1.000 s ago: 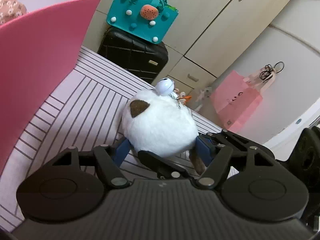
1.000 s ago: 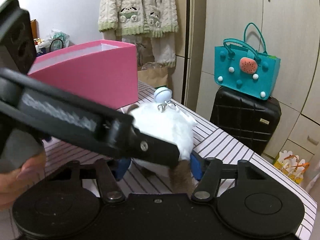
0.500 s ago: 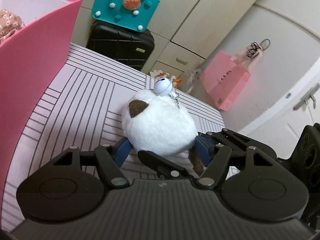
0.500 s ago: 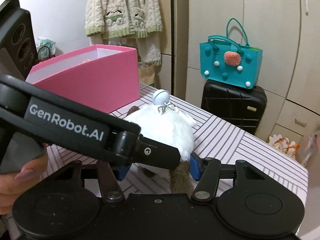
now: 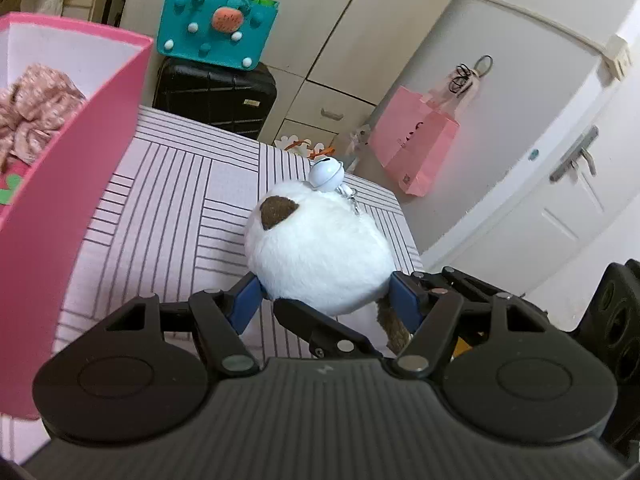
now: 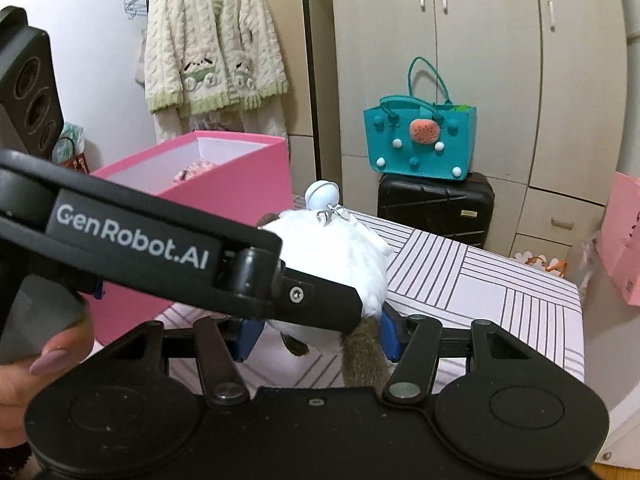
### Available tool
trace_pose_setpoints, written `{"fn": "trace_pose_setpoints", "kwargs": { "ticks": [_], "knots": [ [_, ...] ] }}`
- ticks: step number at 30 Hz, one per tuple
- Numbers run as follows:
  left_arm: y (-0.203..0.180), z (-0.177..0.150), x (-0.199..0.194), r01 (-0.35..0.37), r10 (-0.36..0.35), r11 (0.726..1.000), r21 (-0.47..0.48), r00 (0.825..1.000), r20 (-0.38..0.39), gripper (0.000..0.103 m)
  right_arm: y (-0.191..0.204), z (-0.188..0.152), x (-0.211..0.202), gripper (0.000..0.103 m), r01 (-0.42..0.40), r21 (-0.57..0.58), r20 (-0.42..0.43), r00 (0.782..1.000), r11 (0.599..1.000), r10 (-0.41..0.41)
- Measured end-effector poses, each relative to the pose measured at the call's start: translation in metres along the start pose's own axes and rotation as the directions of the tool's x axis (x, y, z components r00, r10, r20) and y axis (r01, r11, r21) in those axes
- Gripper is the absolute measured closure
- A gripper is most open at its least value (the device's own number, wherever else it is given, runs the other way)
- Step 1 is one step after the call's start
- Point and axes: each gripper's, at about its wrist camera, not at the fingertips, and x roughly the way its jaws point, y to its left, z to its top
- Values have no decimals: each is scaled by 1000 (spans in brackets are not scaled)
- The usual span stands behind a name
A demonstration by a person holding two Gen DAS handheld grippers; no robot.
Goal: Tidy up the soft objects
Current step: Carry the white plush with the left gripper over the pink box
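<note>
A round white plush toy (image 5: 316,252) with a brown ear, brown tail and a pale blue bell is held above the striped table. It also shows in the right wrist view (image 6: 340,256). My left gripper (image 5: 326,298) is shut on the plush from both sides. My right gripper (image 6: 316,334) is also shut on the plush, its blue fingers (image 6: 390,338) against the toy's lower part. The left gripper's arm crosses the right wrist view. The pink box (image 5: 68,208) stands at the left, with a floral fabric piece (image 5: 32,108) inside.
The table has a pink cloth with dark stripes (image 5: 180,200). Beyond its far edge stand a black suitcase (image 5: 216,92) with a teal bag (image 5: 216,28) on top, cupboards, and a pink paper bag (image 5: 416,144) on a door. A cream cardigan (image 6: 212,44) hangs behind the box.
Both grippers have lifted the plush higher and swung the view; the pink box now sits lower in view, and its inside shows.
</note>
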Motion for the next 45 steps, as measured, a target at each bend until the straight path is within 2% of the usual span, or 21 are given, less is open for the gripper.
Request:
{"fn": "trace_pose_setpoints", "kwargs": {
  "ticks": [5, 11, 16, 22, 29, 31, 35, 40, 45],
  "knots": [
    [-3, -10, -33, -3, 3, 999, 51, 1000, 4, 35, 27, -4, -20, 40, 11, -2, 21, 1000, 1000, -11],
    [2, -14, -75, -25, 18, 995, 92, 997, 78, 35, 66, 3, -39, 40, 24, -32, 60, 998, 999, -22],
    [20, -3, -109, -34, 23, 995, 90, 992, 125, 35, 96, 18, -42, 40, 30, -94, 104, 994, 995, -20],
    [49, 13, -146, -102, 82, 989, 103, 980, 184, 35, 130, 46, -28, 40, -34, -148, 124, 991, 988, 52],
    [84, 43, -168, -169, 143, 980, 107, 966, 215, 35, 166, 73, 2, 40, -105, -154, 136, 983, 982, 127],
    [95, 51, -168, -175, 149, 979, 101, 965, 217, 35, 171, 82, 12, 40, -126, -128, 124, 982, 984, 142],
    [122, 66, -155, -158, 146, 986, 51, 973, 177, 35, 174, 94, 40, 40, -175, -58, 61, 982, 983, 178],
    [145, 74, -139, -161, 159, 987, -1, 979, 126, 35, 181, 96, 76, 40, -157, -38, -51, 987, 987, 155],
    [162, 74, -138, -157, 160, 987, -35, 980, 118, 35, 182, 101, 91, 40, -188, 7, -101, 977, 982, 188]
  ]
}}
